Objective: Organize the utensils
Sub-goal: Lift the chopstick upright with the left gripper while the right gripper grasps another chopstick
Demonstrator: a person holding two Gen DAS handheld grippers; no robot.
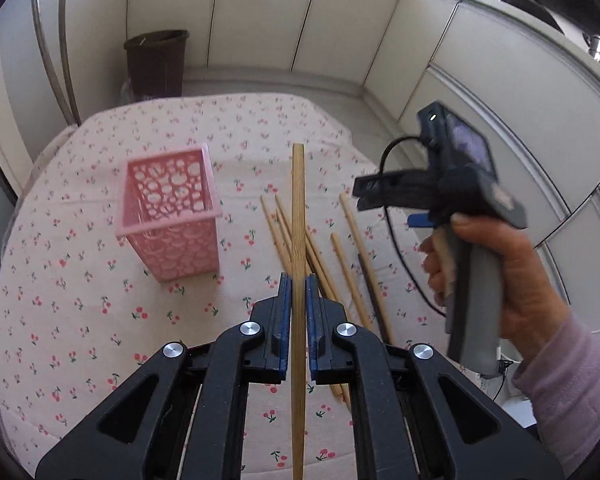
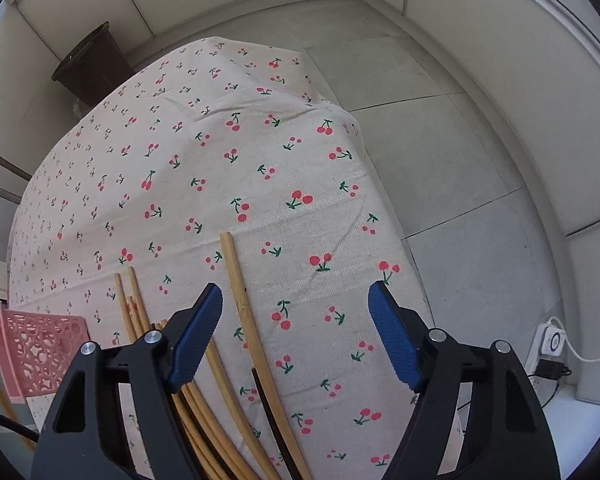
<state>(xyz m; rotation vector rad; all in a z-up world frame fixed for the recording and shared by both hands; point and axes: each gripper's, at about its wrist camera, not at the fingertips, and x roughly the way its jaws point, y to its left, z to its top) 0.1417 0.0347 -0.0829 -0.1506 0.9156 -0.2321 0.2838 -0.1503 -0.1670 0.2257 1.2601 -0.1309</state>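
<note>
My left gripper [image 1: 298, 300] is shut on a bamboo chopstick [image 1: 298, 216], held up above the table and pointing away from me. A pink perforated utensil basket [image 1: 171, 216] stands upright to its left; it also shows at the left edge of the right wrist view [image 2: 36, 352]. Several bamboo chopsticks [image 1: 340, 256] and one dark chopstick [image 1: 374, 300] lie loose on the cherry-print tablecloth [image 1: 80, 280]. My right gripper [image 2: 296, 332] is open and empty, hovering above those chopsticks [image 2: 240, 300]; in the left wrist view it [image 1: 360, 196] is raised at the right.
A dark brown bin [image 1: 156, 64] stands on the floor behind the table. White cabinet doors [image 1: 500, 80] line the back and right. A white power strip with cables [image 2: 552, 340] lies on the floor at the right. The table edge [image 2: 364, 152] drops off to the right.
</note>
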